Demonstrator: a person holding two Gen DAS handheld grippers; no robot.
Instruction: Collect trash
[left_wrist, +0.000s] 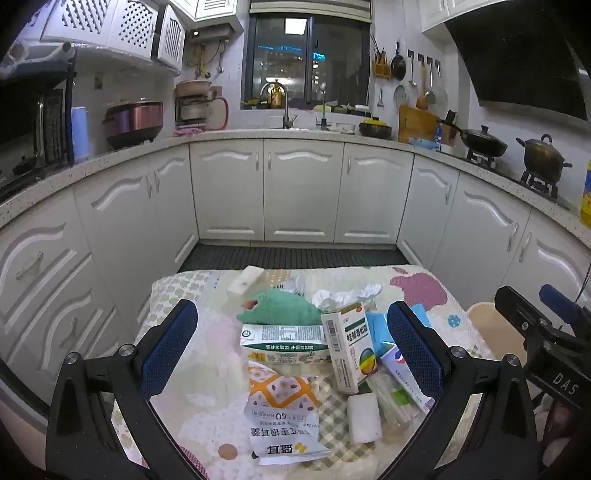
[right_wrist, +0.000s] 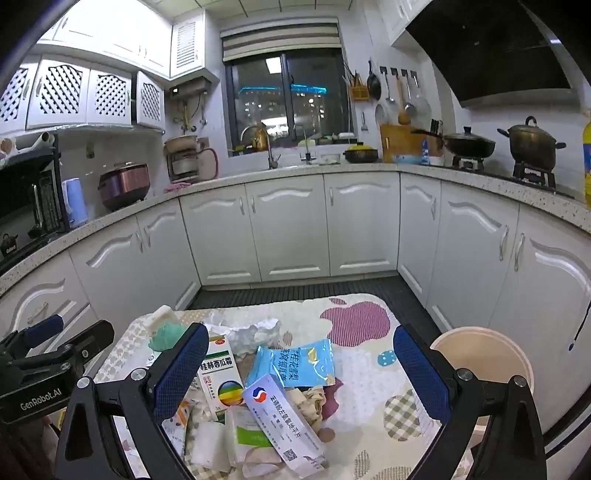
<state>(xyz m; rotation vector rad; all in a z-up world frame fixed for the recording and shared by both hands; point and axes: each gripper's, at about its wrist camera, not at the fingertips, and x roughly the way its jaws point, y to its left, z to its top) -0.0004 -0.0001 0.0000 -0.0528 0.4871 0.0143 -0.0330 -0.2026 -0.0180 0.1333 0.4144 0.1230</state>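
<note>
Cardboard boxes and slick wrappers lie heaped on the patterned worktop (right_wrist: 362, 317); the beige bin (right_wrist: 480, 350) waits beside it. Both grippers, left gripper (left_wrist: 291, 350) and right gripper (right_wrist: 301, 373), hover with jaws apart; overlapping litter could slip or drag neighbours off.

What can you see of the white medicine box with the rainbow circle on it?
The medicine box is a slim white carton with a green band, Chinese lettering, a striped rainbow circle and a barcode on its side. It looks closed and uncrushed, lying tilted on the trash pile, leaning against the green-and-white carton. Neither claw touches it.
</note>
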